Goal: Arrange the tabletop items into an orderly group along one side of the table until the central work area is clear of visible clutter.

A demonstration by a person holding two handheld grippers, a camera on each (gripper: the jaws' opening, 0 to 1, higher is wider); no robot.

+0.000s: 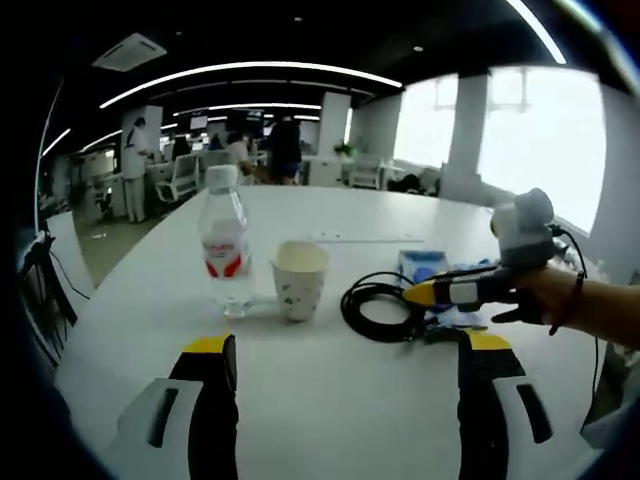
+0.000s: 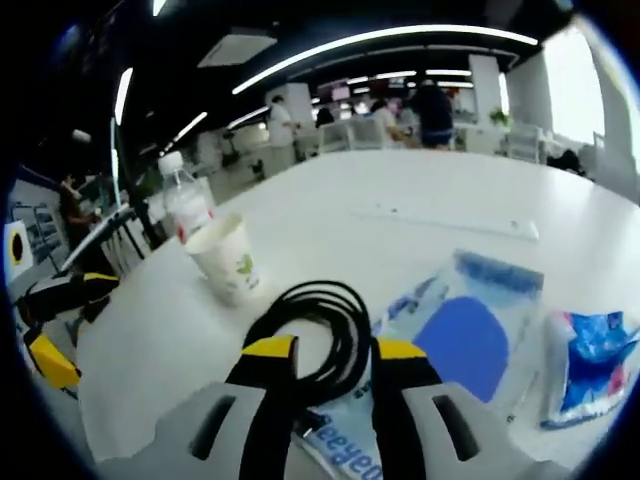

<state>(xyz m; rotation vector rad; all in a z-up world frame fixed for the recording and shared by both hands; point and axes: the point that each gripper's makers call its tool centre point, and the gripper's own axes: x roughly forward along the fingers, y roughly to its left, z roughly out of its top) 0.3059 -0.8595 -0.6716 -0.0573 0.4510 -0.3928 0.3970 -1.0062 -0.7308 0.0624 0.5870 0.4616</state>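
While the white tabletop carries everything, a clear water bottle holding water stands just left of a paper cup. Right of them, the right claw closes on a coiled black cable beside blue packets. The left claw gapes wide, holding nothing.

The left gripper view looks from low over the near table edge across the white table toward far windows. The right gripper view sits close over the black cable, facing left; both share the bottle and paper cup.
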